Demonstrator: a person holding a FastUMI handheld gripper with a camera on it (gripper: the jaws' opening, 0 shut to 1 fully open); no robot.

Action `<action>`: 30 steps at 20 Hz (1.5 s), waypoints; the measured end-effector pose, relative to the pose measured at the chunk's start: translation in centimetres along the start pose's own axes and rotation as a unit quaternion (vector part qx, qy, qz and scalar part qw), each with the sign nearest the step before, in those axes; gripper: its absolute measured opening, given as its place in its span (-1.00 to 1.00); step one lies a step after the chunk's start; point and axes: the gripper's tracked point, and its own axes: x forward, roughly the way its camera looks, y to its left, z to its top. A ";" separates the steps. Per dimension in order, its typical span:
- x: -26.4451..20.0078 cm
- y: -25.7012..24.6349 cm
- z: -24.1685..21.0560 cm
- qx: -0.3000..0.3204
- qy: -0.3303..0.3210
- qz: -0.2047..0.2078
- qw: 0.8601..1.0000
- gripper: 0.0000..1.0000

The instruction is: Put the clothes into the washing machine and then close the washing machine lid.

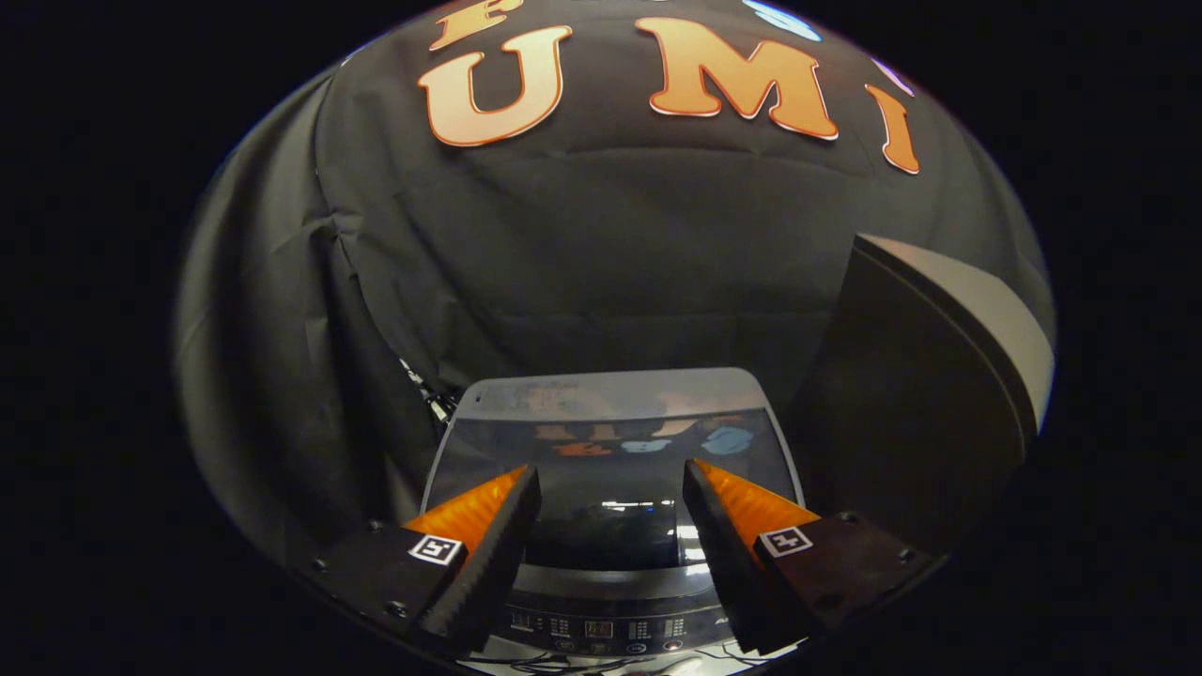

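Gripper (611,488) fingers are held wide apart in the lower middle of the frame, and nothing is clamped between them. Each finger is seen as a black ribbed pad with an orange side, and a small black-and-white square marker is fixed on each black base. The left finger (488,545) is placed at the lower left, the right finger (728,554) at the lower right.

Between and just beyond the fingers the washing machine (610,563) is seen from above. Its lid (610,441) is lying flat over the tub, so it is seen as closed; the dark glossy panel of the lid reflects coloured shapes and some bright lights. A pale grey rim is seen at the far edge of the lid. The control panel (601,631), with small displays and buttons, is located at the bottom centre, below the fingertips and between the finger bases. Some thin cables (554,665) are seen at the very bottom of the frame.

Clothes cannot be made out through the dark lid; perhaps they are inside, but this is not possible to tell.

At the right middle of the frame a large dark object with a pale curved edge (939,376) is standing beside the machine. Black cloth wall (582,263) is hung behind everything.
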 end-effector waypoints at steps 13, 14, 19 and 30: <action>-12.3 -3.1 7.8 0.015 -0.108 0.004 0.994 0.97; -14.1 -3.9 9.0 0.014 -0.129 0.001 0.992 0.97; -23.6 -9.6 12.5 0.018 -0.207 -0.016 0.978 0.97; -40.5 -21.8 17.3 -0.025 -0.340 -0.036 0.939 0.97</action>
